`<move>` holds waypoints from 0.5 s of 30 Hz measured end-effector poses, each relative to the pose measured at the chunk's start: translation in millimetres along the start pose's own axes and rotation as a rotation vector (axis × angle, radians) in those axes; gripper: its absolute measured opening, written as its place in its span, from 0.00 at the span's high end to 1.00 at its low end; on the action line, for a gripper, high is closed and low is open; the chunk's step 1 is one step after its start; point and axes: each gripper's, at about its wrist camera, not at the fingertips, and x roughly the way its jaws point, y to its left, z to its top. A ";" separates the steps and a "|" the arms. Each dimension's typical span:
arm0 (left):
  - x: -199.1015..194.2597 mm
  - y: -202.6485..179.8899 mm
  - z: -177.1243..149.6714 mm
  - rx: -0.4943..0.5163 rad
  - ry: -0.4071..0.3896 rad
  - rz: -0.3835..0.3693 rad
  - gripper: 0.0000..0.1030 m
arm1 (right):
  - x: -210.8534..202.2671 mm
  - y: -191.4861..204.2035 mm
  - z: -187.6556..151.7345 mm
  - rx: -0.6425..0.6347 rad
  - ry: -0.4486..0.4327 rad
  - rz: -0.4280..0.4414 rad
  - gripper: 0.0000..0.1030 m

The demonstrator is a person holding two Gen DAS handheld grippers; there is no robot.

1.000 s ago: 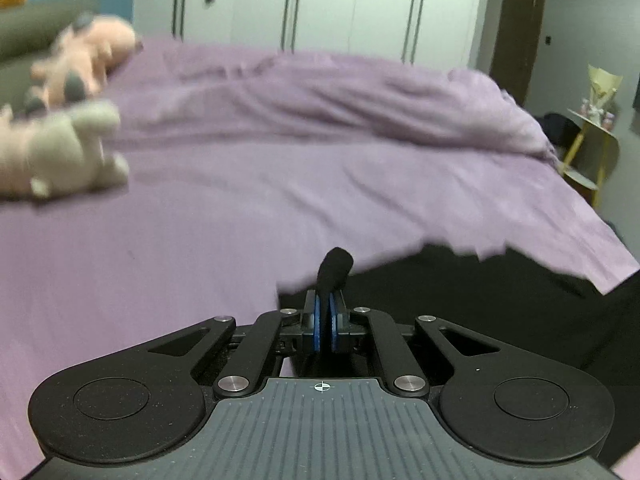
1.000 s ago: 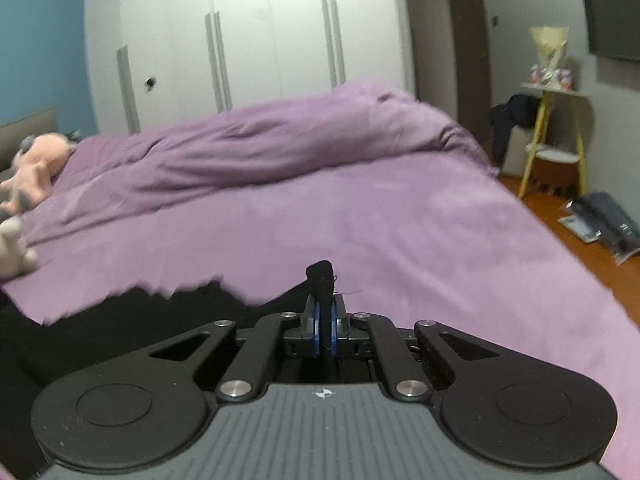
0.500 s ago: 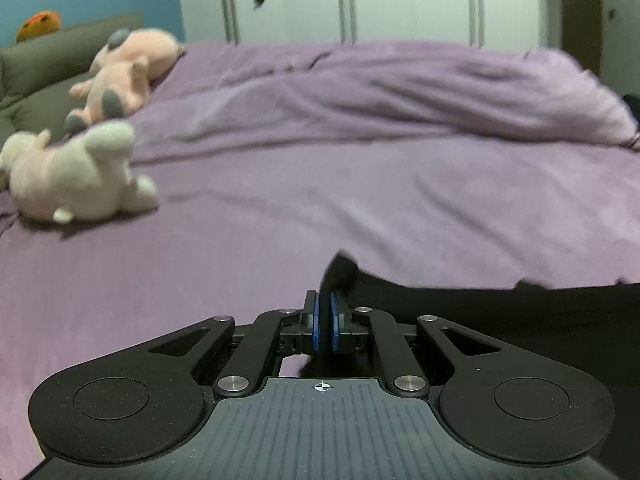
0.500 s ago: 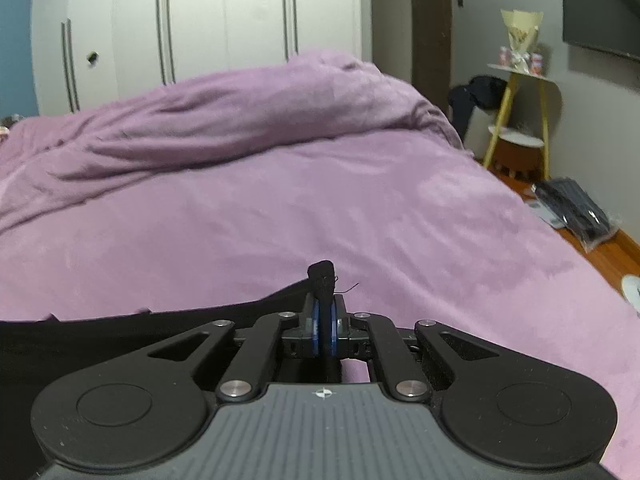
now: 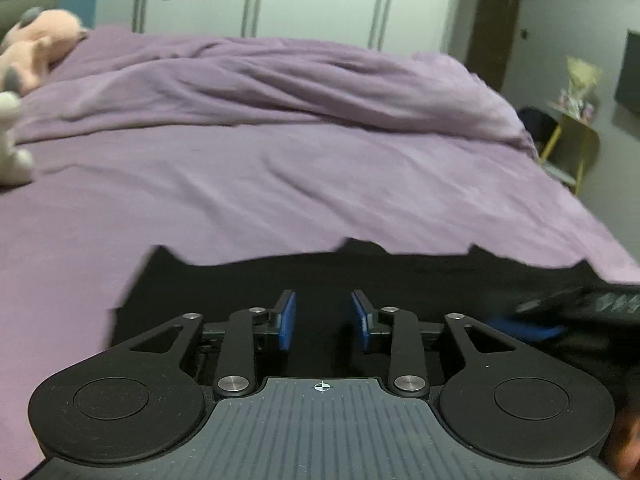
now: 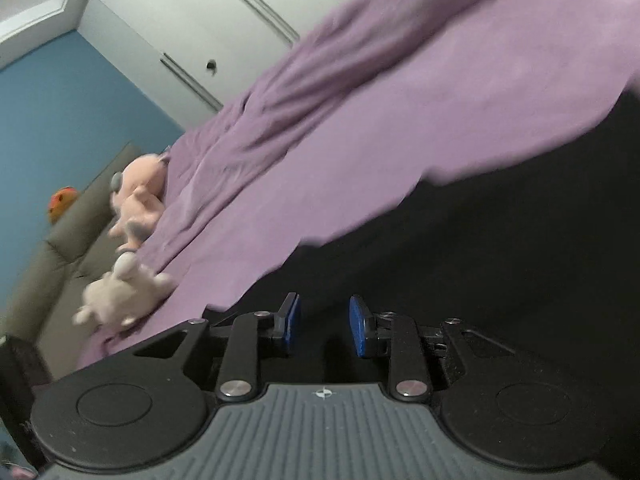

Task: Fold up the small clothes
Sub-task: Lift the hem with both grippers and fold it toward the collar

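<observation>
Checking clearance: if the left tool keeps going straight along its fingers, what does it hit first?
Likely the black garment lying on the purple bedspread. The left tool is open, with dark cloth directly ahead between its fingers. Depth is unclear, so contact distance is a guess.

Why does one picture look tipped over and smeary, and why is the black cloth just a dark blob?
Right wrist view: camera rolled, so the purple bed slants, with motion blur on the plush toys. Left wrist view: level, mildly blurred, edges bent by the fisheye. In both, dim room light leaves the black garment without visible folds.
</observation>
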 end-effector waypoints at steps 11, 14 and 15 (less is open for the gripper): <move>37.6 15.4 -5.3 -0.083 0.015 0.025 0.65 | -72.7 -91.5 50.5 -0.031 -0.230 -0.199 0.97; 36.3 19.8 -5.9 -0.105 0.018 0.024 0.66 | -94.4 -103.7 54.4 0.025 -0.309 -0.280 0.96; 36.0 20.7 -5.0 -0.101 0.020 0.030 0.67 | -97.4 -103.9 54.0 0.041 -0.335 -0.357 0.90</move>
